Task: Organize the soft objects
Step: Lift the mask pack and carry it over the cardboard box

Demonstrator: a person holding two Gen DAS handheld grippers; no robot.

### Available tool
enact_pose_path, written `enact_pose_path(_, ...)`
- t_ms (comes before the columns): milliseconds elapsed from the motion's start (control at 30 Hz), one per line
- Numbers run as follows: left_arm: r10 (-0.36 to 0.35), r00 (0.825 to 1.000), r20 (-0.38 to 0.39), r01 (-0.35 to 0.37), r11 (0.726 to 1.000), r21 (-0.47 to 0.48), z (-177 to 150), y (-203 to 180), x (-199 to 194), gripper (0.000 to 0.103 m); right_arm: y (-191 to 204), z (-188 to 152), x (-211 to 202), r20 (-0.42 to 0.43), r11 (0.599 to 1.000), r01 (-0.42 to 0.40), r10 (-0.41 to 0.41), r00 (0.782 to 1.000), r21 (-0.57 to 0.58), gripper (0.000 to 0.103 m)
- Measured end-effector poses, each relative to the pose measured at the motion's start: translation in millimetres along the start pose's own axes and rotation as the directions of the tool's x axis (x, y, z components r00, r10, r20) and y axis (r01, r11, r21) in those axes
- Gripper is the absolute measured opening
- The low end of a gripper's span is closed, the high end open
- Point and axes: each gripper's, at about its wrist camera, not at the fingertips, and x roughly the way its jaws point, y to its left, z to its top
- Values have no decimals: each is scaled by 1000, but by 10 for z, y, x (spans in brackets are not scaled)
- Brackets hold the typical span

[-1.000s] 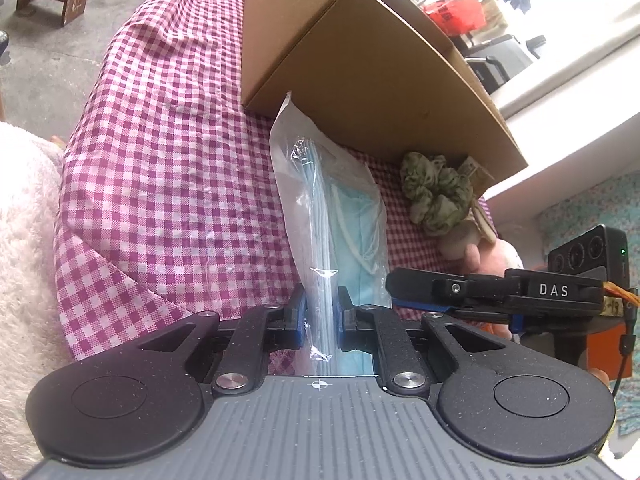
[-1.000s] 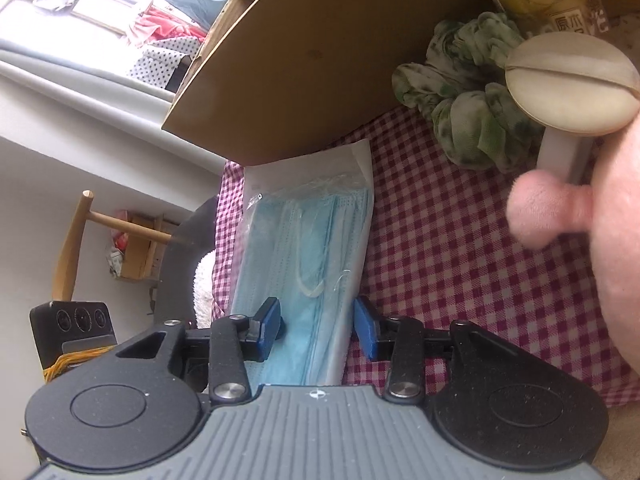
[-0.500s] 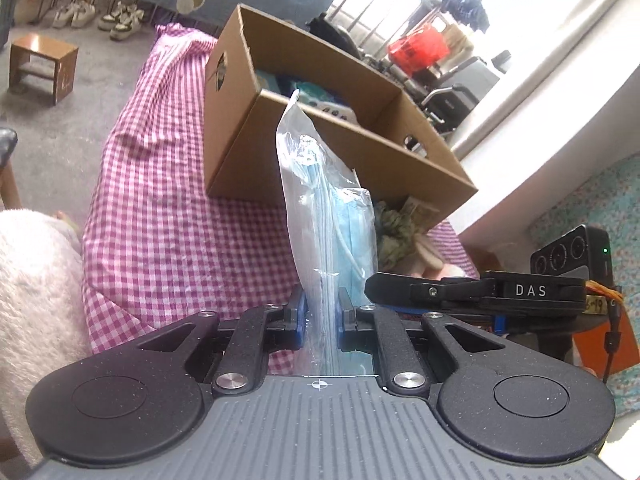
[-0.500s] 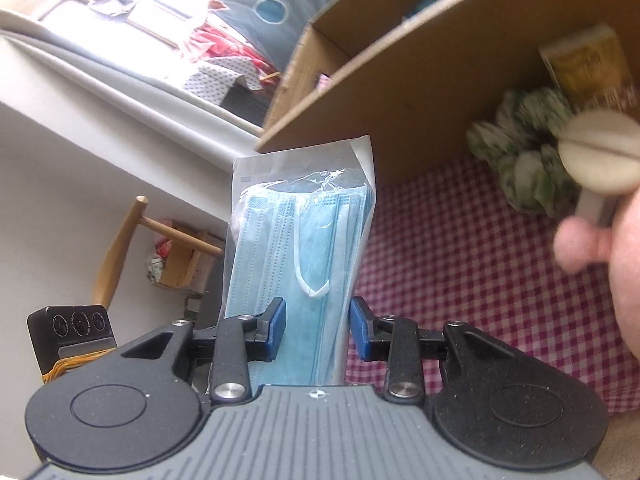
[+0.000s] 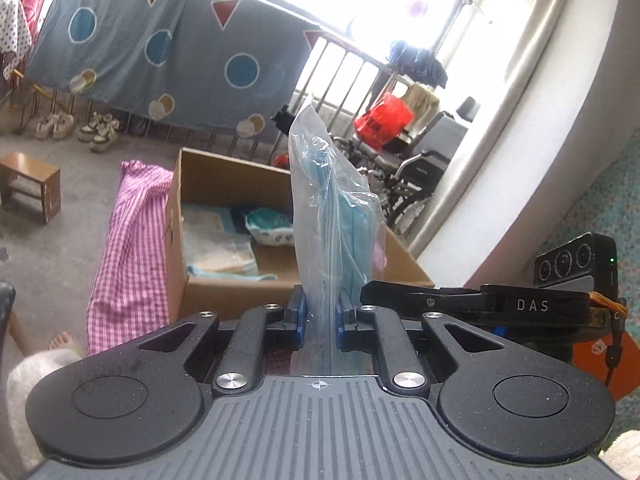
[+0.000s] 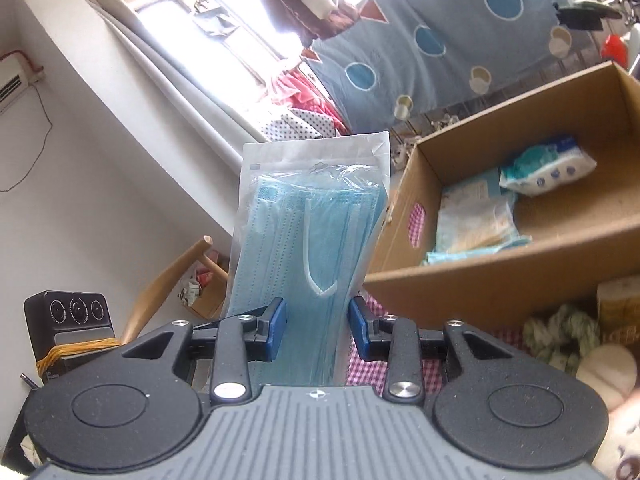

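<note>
Left wrist: 1 mask pack [image 5: 332, 216] pinched by 2 tongs, 1 box [image 5: 224, 292].

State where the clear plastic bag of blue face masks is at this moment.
In both wrist views the clear plastic bag of blue face masks stands upright between the jaws of both grippers, held up in the air in front of the open brown cardboard box, not yet inside it.

"DAS" in white letters on black right tongs [image 5: 460, 304], seen from left wrist view.
</note>
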Motion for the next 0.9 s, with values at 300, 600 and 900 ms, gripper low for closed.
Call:
enact_pose_path(300,-41,999,24,40,999,28,626,-139,527,13,-229,745,-53,45,1000,2,-1,999,-18,38)
enact_pose_path(600,-103,994,-47,103,995,-12,1044,-202,1269,13,-805,1443,-21,16,996,71,-72,997,62,38)
enact_pose_path(900,-167,965,-204,150,984,-94,1180,-185,2271,13,-1562,1849,-13,-69,960,241,-234,970,142,38)
